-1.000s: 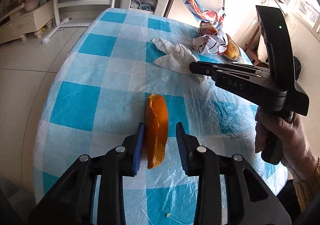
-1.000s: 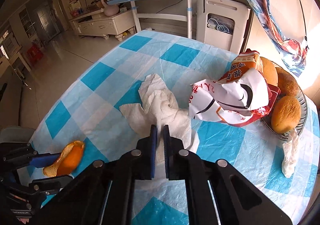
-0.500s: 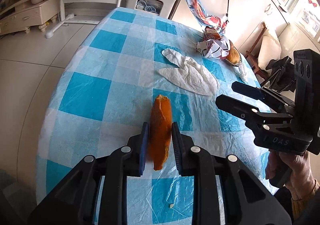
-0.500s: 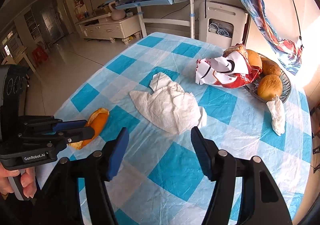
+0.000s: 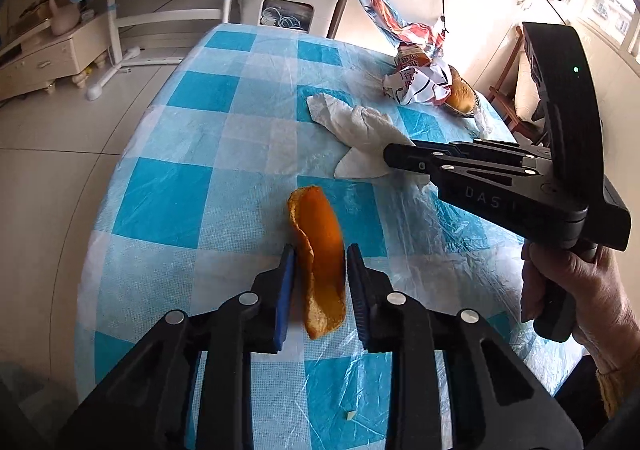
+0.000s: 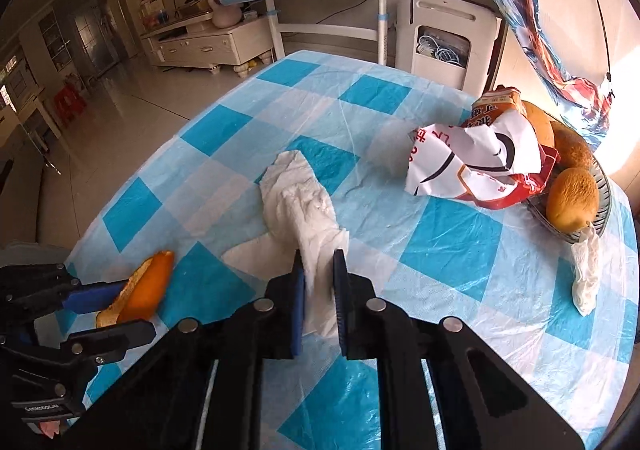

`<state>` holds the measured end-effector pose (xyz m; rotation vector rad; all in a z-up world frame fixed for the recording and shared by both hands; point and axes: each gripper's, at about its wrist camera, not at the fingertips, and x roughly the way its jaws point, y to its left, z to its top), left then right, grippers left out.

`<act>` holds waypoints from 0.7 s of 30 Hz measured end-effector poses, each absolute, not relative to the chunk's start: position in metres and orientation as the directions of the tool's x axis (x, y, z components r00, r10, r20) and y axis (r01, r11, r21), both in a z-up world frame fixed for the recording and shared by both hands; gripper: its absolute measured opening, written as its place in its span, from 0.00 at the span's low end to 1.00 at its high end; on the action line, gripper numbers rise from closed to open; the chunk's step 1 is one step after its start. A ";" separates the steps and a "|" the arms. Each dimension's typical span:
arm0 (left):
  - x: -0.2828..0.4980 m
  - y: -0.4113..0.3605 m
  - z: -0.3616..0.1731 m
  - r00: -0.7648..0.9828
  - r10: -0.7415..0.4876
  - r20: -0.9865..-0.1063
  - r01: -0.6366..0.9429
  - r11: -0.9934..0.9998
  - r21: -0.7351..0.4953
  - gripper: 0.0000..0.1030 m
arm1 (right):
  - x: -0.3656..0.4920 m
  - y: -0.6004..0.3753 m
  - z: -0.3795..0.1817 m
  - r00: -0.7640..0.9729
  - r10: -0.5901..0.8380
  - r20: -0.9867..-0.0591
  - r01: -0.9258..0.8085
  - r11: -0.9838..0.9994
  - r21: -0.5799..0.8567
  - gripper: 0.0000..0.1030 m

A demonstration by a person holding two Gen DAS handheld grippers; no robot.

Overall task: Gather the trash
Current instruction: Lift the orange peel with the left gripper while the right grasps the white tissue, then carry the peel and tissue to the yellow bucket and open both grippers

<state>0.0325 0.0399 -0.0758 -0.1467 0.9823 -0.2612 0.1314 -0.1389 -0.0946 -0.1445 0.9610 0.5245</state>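
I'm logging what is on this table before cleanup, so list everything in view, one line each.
orange peel: 1, orange, near table edge, between the left gripper's pads
paper towel: 1, white, mid-table, its near end between the right gripper's pads
snack wrapper: 1, white and red, beside the basket
basket: 1, grey wire, far right edge, holding round brown fruit
small tissue: 1, white, hanging from the basket
tablecloth: 1, blue-white check
left gripper: 1, black, closed on peel
right gripper: 1, black, jaws closing on towel
hand: 1, holding right gripper
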 end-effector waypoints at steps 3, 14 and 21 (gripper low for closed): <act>0.027 0.033 -0.071 0.551 -0.268 -0.790 0.178 0.963 -0.203 0.19 | 0.100 -0.155 -0.086 0.464 0.388 -0.796 -0.487 0.862 0.136 0.12; -0.010 0.020 -0.045 0.631 -0.339 -0.697 0.253 0.940 -0.229 0.18 | -0.017 -0.207 -0.051 0.545 0.493 -0.679 -0.371 0.867 0.332 0.12; -0.052 0.009 -0.033 0.660 -0.274 -0.699 0.287 0.953 -0.102 0.18 | -0.041 -0.204 -0.054 0.544 0.500 -0.674 -0.364 0.864 0.347 0.12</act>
